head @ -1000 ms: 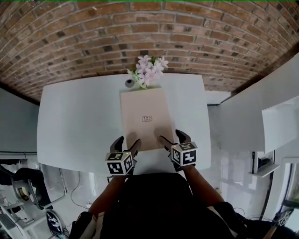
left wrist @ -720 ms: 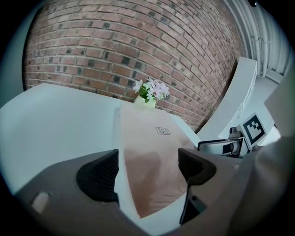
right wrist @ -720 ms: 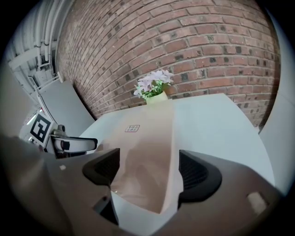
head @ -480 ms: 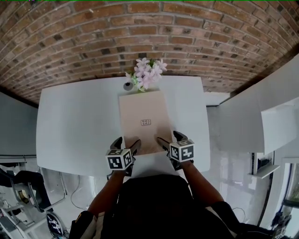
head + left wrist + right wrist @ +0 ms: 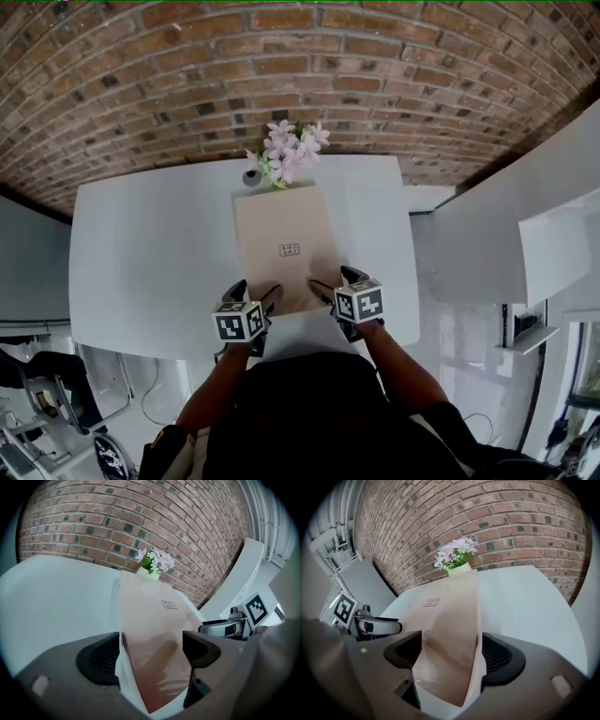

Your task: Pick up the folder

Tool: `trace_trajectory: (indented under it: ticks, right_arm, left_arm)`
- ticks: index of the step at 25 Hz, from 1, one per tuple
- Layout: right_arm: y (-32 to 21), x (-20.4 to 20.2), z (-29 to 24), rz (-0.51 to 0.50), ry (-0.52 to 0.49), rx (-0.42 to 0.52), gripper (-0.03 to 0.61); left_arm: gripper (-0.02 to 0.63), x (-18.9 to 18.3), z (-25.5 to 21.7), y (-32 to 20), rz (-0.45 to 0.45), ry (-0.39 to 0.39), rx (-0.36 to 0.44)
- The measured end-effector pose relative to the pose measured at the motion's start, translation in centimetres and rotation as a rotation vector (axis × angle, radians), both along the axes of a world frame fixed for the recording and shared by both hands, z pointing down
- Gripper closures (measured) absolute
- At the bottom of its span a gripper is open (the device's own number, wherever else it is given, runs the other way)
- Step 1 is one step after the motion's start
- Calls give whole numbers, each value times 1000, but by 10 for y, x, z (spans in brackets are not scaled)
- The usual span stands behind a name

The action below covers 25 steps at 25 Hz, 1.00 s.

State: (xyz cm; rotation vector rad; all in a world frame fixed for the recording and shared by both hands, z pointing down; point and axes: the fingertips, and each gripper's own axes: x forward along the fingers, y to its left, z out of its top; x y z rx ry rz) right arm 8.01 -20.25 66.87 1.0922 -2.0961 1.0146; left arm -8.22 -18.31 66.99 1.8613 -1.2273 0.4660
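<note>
A tan folder [image 5: 286, 246] with a small printed label lies flat on the white table [image 5: 150, 253], its long side running away from me. My left gripper [image 5: 255, 292] stands open over the folder's near left corner [image 5: 154, 620], which shows between the jaws [image 5: 151, 648]. My right gripper [image 5: 335, 283] is open over the near right corner [image 5: 445, 616], its jaws [image 5: 451, 646] on either side of that edge. Neither pair of pads presses on the folder.
A vase of pink flowers [image 5: 289, 150] stands at the folder's far end, with a small grey round thing [image 5: 251, 174] beside it. A brick wall rises behind the table. The table's near edge is just behind the grippers; a white partition [image 5: 525, 216] stands to the right.
Both grippers have sunk a little toward the folder's near corners. The folder has not moved.
</note>
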Motion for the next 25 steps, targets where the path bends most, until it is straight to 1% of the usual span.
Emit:
trace_trajectory:
  ticks: [5, 10, 14, 20, 25]
  right_arm:
    - [1, -2, 3, -2, 13, 1, 198]
    - [1, -2, 3, 10, 17, 16, 202]
    - [4, -2, -2, 24, 24, 32, 206]
    - [17, 2, -20, 74, 3, 63, 206]
    - [30, 7, -49, 98, 12, 126, 206]
  left_arm:
    - [198, 3, 5, 1, 22, -13, -8]
    - [198, 3, 6, 0, 30, -35, -3]
    - [201, 4, 2, 1, 33, -36, 3]
    - [202, 8, -17, 9, 42, -17, 37]
    - [201, 13, -42, 19, 60, 9, 86]
